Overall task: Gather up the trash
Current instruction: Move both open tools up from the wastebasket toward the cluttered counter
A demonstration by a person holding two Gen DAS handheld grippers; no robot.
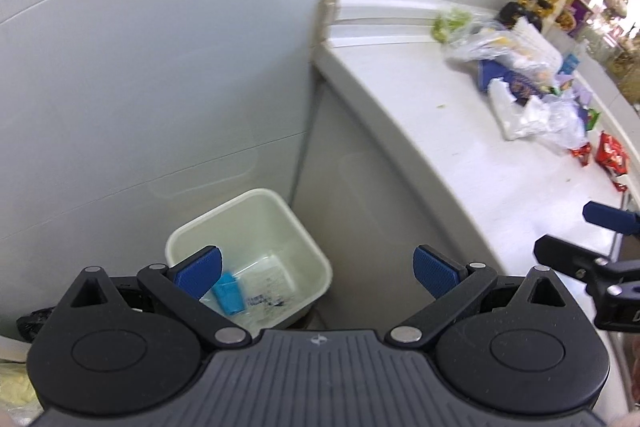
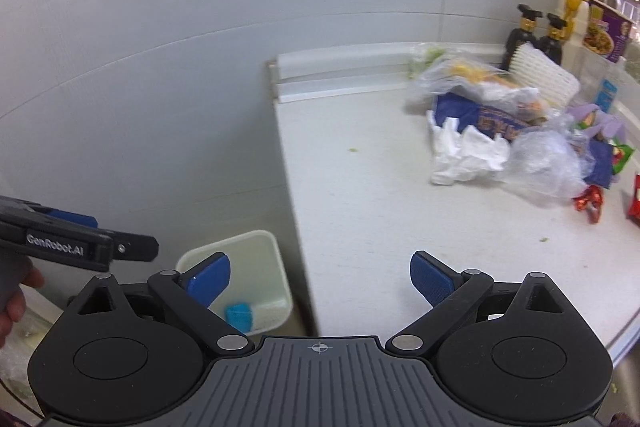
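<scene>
A: Status? Left gripper (image 1: 318, 277) and right gripper (image 2: 320, 281): fingers spread wide, nothing held.

B: Bin (image 1: 256, 211) sits on the floor off the table's (image 2: 360, 211) left edge; blue item (image 1: 229, 298) and a clear wrapper inside.

A: Remaining?

B: Most of it. Trash pile (image 2: 508, 131) along the far right of the table, red wrappers (image 2: 590, 201) near the right edge.

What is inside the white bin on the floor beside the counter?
Inside the white bin lie a small blue packet and a clear printed wrapper on the bottom. The left tongs, open and empty, cover the bin's near corner, so anything there is hidden.
</scene>
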